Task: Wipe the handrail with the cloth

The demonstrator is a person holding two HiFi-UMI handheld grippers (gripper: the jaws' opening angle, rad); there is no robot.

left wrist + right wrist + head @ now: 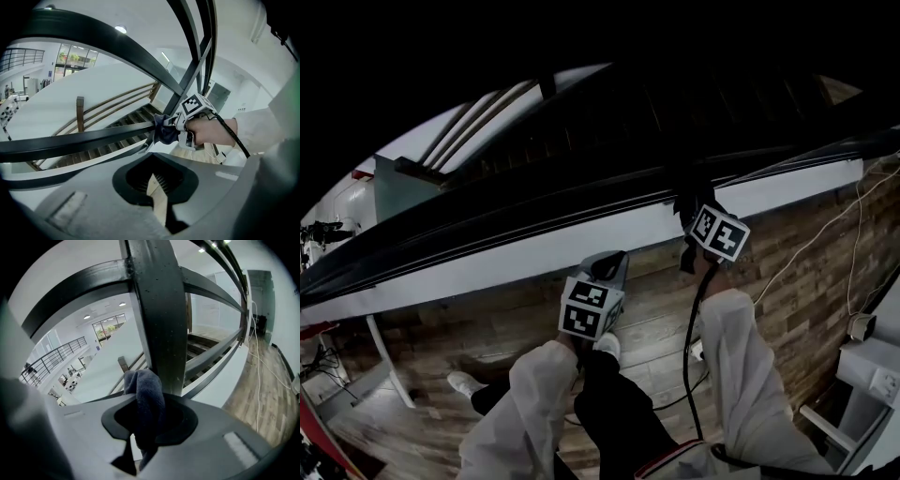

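Fingers of right gripper [140,448] clamp cloth [149,394] against handrail [93,139]

Handrail [534,202]: dark, smooth-faced bar, matt with faint specks. In the head view it is seen slanting from lower left to upper right. In the right gripper view it fills the centre as 1 broad band [159,310].

Cloth [147,394]: dark grey-blue, fuzzy pile, bunched into 1 thick fold. It is clamped between the jaws of the right gripper [146,427], with a short tail left hanging on the camera side. Its upper bulge is pressed against the rail's left edge. From the left gripper view the cloth [164,130] is seen crumpled against the rail [84,140].
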